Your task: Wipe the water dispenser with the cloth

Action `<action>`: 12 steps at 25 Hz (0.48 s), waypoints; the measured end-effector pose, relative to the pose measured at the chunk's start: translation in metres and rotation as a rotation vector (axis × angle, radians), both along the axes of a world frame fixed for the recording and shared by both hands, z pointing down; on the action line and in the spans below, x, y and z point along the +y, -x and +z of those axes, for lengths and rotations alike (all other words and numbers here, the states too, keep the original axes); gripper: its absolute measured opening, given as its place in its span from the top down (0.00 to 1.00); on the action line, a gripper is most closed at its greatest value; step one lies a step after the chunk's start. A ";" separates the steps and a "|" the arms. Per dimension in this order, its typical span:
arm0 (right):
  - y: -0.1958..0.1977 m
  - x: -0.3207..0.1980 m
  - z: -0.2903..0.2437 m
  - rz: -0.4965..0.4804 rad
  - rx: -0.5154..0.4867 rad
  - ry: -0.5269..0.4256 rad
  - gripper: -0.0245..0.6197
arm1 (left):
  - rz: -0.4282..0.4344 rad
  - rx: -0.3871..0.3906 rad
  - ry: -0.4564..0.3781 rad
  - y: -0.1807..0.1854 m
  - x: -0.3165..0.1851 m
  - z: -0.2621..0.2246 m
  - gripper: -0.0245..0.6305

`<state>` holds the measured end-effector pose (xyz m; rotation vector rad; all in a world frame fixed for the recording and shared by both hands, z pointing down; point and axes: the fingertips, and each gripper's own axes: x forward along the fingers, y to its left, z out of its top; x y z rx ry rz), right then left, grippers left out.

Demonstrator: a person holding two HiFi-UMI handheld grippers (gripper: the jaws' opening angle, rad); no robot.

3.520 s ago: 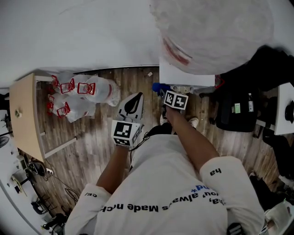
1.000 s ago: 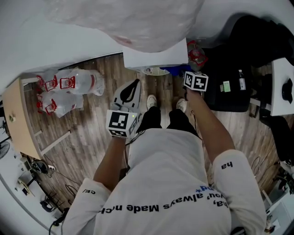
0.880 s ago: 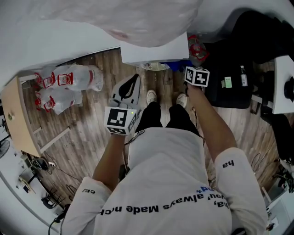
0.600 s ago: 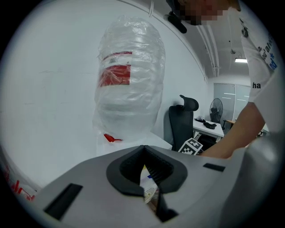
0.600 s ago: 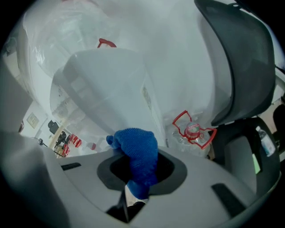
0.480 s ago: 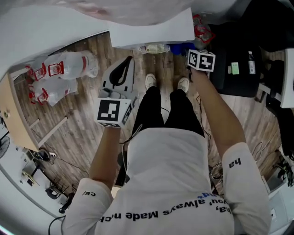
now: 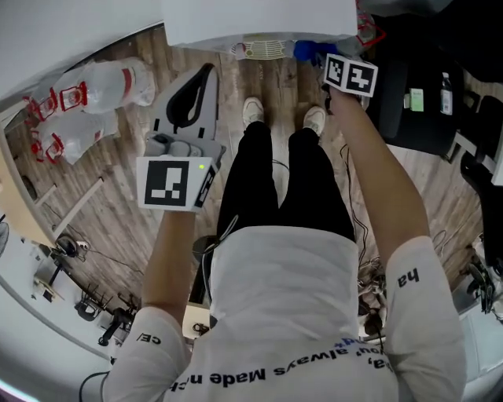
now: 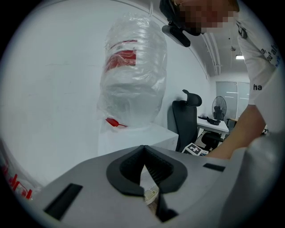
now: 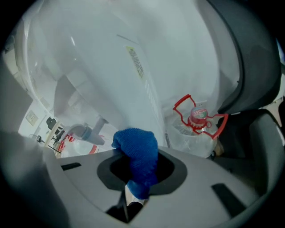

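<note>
The white water dispenser (image 7: 259,20) stands at the top of the head view, just beyond the person's shoes. My right gripper (image 7: 318,53) is held against its front lower edge, shut on a bunched blue cloth (image 7: 305,49). In the right gripper view the blue cloth (image 9: 136,156) bulges out of the gripper (image 9: 133,136) next to the dispenser's white side (image 9: 111,80) and a tap (image 9: 87,131). My left gripper (image 7: 207,71) hangs left of the legs, away from the dispenser, shut and empty. In its own view the left gripper (image 8: 143,149) points at the plastic-wrapped bottle (image 8: 133,75) on top.
Empty water bottles with red handles (image 7: 94,86) lie on the wooden floor at the left. Another bottle with a red handle (image 9: 196,124) sits beside the dispenser. A black office chair (image 8: 187,120) and dark bags (image 7: 409,86) stand at the right. Cables (image 7: 78,259) trail along the left.
The head view has tipped down, so the dispenser has slid up the picture. My left gripper has dropped back toward the body. The right gripper keeps the cloth at the dispenser's front.
</note>
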<state>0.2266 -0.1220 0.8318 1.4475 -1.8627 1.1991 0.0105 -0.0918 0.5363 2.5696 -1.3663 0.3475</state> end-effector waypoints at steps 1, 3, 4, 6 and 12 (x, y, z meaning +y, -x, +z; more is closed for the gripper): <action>0.000 0.002 0.005 0.000 0.003 0.002 0.85 | -0.003 0.001 0.000 0.001 0.001 0.002 0.93; 0.001 0.003 0.014 0.001 0.007 0.000 0.85 | -0.007 0.003 -0.003 0.003 0.004 0.007 0.93; 0.002 0.003 0.019 0.004 0.007 -0.003 0.85 | -0.010 0.004 -0.006 0.005 0.004 0.010 0.93; 0.002 0.002 0.028 0.008 0.008 -0.007 0.85 | -0.016 0.008 -0.008 0.007 0.006 0.016 0.93; 0.001 0.003 0.059 0.004 0.025 -0.010 0.85 | -0.041 0.025 -0.008 0.017 0.015 0.036 0.93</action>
